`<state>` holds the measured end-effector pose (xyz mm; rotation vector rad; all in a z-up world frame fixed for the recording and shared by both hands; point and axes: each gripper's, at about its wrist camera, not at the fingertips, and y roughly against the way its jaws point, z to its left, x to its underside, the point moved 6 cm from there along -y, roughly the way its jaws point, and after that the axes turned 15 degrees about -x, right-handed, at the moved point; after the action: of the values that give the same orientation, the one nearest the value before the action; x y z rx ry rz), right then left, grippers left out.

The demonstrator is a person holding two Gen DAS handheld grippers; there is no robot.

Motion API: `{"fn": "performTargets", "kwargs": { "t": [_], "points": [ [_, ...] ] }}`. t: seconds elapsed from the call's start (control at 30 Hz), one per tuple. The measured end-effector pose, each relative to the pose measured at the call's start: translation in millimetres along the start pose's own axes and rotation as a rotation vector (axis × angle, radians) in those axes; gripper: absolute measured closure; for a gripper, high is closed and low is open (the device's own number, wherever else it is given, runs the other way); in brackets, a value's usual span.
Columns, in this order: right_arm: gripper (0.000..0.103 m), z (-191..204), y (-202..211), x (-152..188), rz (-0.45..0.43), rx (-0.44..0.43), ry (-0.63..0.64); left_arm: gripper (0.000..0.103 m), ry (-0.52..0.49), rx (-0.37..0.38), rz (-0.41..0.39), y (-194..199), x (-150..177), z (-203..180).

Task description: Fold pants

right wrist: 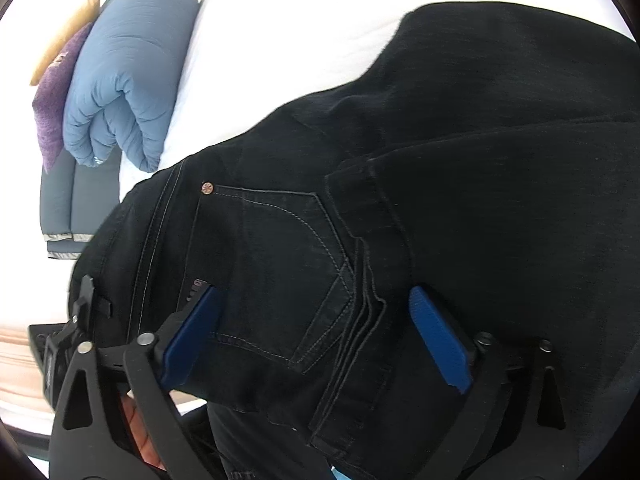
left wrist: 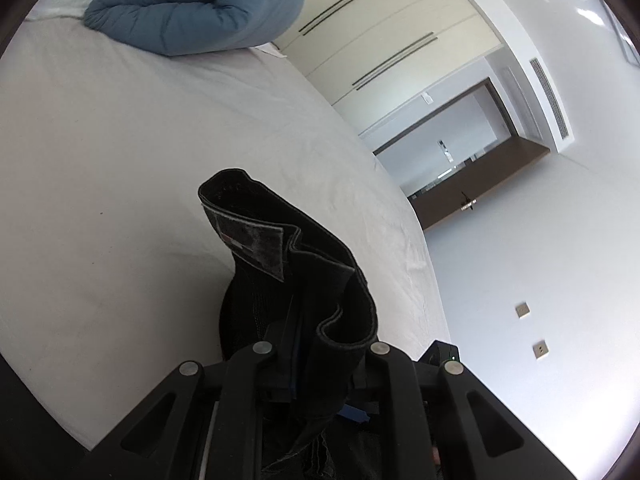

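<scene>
While the black jeans (right wrist: 400, 200) lie across the white bed (left wrist: 120, 160), their waistband (left wrist: 280, 248) is clamped in the left tongs (left wrist: 316, 360). The right tongs (right wrist: 316, 336) are spread wide over the back pocket (right wrist: 272, 264), nothing gripped.

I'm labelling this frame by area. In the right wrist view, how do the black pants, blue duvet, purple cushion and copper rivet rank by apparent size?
1. black pants, though nearness to the camera inflates them
2. blue duvet
3. purple cushion, partly hidden
4. copper rivet
</scene>
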<state>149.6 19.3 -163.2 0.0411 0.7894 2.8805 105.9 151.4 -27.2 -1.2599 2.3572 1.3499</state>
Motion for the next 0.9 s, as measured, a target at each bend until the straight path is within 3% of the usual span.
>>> {"fn": "performTargets", "kwargs": {
  "t": [0.13, 0.43, 0.57, 0.83, 0.87, 0.9],
  "points": [
    [0.005, -0.2, 26.7, -5.0, -0.042, -0.151, -0.094, 0.087, -0.116, 0.005, 0.005, 0.1, 12.5, -37.4],
    [0.005, 15.8, 93.7, -8.6, -0.067, -0.357, -0.022, 0.087, -0.423, -0.036, 0.043, -17.3, 71.8, -111.2],
    [0.005, 23.9, 113.2, -0.7, -0.074, -0.355, 0.032, 0.087, -0.516, -0.057, 0.079, -30.3, 95.9, -128.8],
    [0.006, 29.7, 132.4, 0.7, -0.057, -0.231, 0.125, 0.087, -0.667, -0.104, 0.114, -42.7, 130.8, -144.2],
    [0.007, 28.4, 133.6, 0.8, -0.06, -0.21, 0.125, 0.087, -0.693, -0.106, 0.112, -42.5, 135.7, -146.3],
    [0.018, 26.4, 131.4, 2.0, -0.057, -0.194, 0.124, 0.087, -0.716, -0.108, 0.111, -43.9, 136.9, -148.8]
  ]
}}
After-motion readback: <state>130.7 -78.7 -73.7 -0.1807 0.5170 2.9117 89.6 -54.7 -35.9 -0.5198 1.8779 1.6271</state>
